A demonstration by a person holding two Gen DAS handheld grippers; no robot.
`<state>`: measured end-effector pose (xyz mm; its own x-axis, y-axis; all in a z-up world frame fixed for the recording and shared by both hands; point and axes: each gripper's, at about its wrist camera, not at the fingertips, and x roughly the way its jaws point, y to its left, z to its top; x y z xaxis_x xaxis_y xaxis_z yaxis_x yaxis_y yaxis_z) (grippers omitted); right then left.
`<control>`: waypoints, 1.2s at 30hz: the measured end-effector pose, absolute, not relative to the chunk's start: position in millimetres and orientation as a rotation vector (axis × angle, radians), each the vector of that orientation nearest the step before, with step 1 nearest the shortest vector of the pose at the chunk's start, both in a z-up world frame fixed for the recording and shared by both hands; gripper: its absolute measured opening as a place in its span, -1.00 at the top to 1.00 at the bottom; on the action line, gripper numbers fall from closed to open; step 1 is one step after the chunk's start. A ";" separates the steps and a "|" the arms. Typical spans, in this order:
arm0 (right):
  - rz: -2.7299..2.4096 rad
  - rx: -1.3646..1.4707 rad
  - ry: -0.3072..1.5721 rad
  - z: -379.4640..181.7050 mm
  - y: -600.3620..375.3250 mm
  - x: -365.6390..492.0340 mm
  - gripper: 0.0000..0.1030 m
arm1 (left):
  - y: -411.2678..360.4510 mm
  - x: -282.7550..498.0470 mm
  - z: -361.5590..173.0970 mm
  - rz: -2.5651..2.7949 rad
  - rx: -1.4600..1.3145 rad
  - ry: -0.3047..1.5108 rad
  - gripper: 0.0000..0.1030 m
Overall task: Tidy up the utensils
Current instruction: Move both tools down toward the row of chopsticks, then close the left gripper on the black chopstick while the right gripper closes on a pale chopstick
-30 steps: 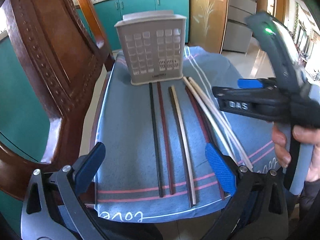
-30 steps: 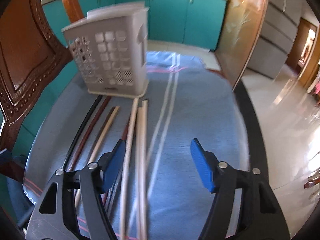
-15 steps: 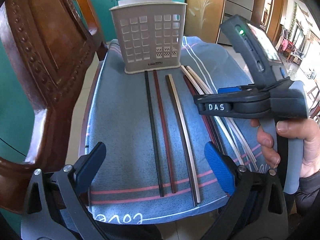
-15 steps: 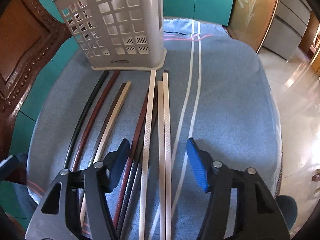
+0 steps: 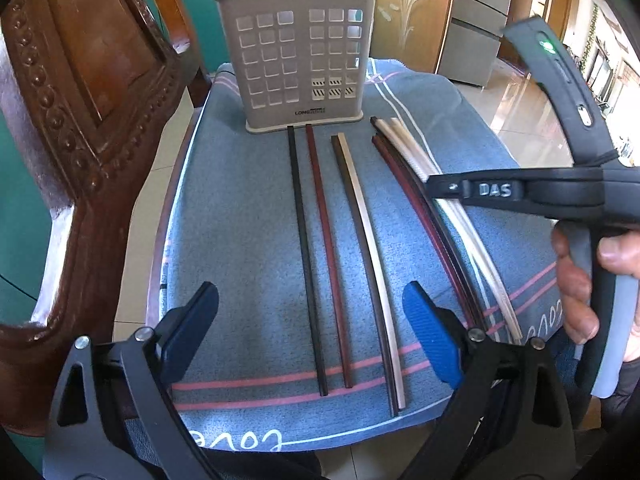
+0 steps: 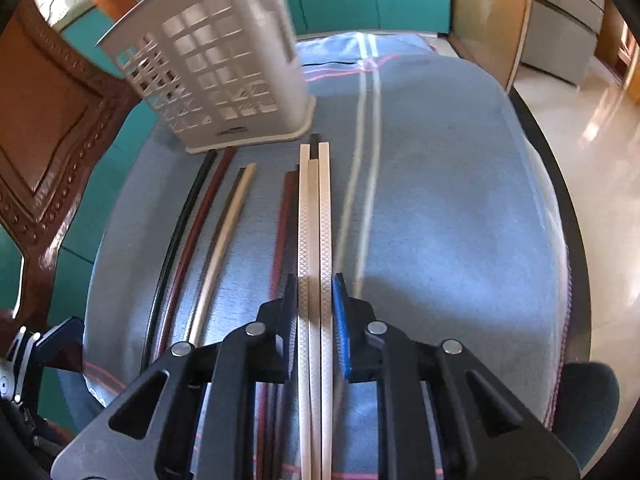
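Teal cabinets and a carved wooden chair back (image 5: 80, 92) fill the upper left of the left wrist view, and a blue cloth (image 5: 240, 220) with pink stripes covers the desk through the middle of the frame. At top centre a beige perforated utensil holder (image 5: 298, 64) stands upright on the cloth. Just below its base lie chopsticks side by side: a black chopstick (image 5: 306, 264), a dark red chopstick (image 5: 328, 256) close beside it, then a pale and dark pair (image 5: 368, 252) a little apart. Further right a bundle of dark and cream sticks curves toward the lower right. The left tongs (image 5: 312, 332) hang spread wide over the cloth at the bottom of the frame, holding nothing. At right a hand (image 5: 580, 276) holds the right tongs, whose black body crosses the cream sticks. Seen from the right wrist, the same cloth (image 6: 440, 200) spreads across the centre, with the utensil holder (image 6: 216, 76) leaning at upper left and a glossy tiled floor at far right. The right tongs (image 6: 316, 304) are closed onto the cream chopsticks (image 6: 316, 220), which run straight up the centre toward the holder's base; the dark sticks (image 6: 188, 232) lie to their left
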<state>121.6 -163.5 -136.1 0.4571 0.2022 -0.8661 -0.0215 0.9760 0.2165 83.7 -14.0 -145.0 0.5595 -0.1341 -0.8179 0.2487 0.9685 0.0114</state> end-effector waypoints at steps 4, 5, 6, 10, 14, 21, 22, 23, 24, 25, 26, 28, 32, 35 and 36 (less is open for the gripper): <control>0.090 0.202 1.093 -136.1 -177.5 117.2 0.65 | -15.7 83.9 -146.2 -0.228 0.133 0.949 -0.80; 0.084 0.208 1.097 -139.7 -182.0 122.2 0.65 | -16.4 83.6 -146.6 -0.229 0.134 0.951 -0.80; 0.087 0.216 1.099 -140.9 -184.6 121.3 0.65 | -17.0 82.2 -146.5 -0.231 0.135 0.951 -0.80; 0.107 0.220 1.093 -142.6 -184.5 126.3 0.65 | -18.4 81.5 -146.3 -0.233 0.136 0.952 -0.80; 0.121 0.192 1.063 -136.6 -180.4 125.4 0.65 | -17.6 83.2 -147.8 -0.235 0.124 0.959 -0.78; 0.106 0.208 1.072 -141.9 -184.5 127.7 0.64 | -14.6 87.4 -150.9 -0.226 0.103 0.975 -0.68; 0.104 0.213 1.075 -142.7 -185.7 127.3 0.63 | -14.4 87.4 -151.3 -0.225 0.102 0.977 -0.68; 0.101 0.217 1.078 -143.7 -186.3 127.6 0.62 | -14.6 87.4 -151.8 -0.224 0.101 0.979 -0.68; 0.102 0.219 1.082 -144.6 -186.6 128.0 0.61 | -14.6 87.5 -152.1 -0.224 0.100 0.981 -0.68; 0.105 0.219 1.084 -145.1 -186.4 128.1 0.61 | -14.7 87.6 -152.2 -0.223 0.099 0.982 -0.68; 0.106 0.216 1.083 -145.3 -186.0 128.4 0.59 | -14.7 87.6 -152.4 -0.222 0.098 0.982 -0.68; 0.108 0.207 1.083 -145.6 -184.4 128.3 0.54 | -15.0 87.4 -152.6 -0.221 0.097 0.984 -0.68; 0.110 0.200 1.082 -147.1 -181.4 127.7 0.47 | -15.6 87.7 -153.1 -0.219 0.099 0.986 -0.68; 0.134 0.180 1.080 -146.5 -175.5 125.8 0.47 | -15.4 88.7 -154.0 -0.218 0.101 0.988 -0.68; 0.142 0.168 1.077 -145.7 -172.9 125.2 0.53 | -15.4 88.9 -154.3 -0.216 0.102 0.988 -0.68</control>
<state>125.2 -172.9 -145.7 0.4673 0.1973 -0.8618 -0.0335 0.9780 0.2057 88.9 -15.4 -154.3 0.5311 -0.1349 -0.8365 0.2271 0.9738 -0.0129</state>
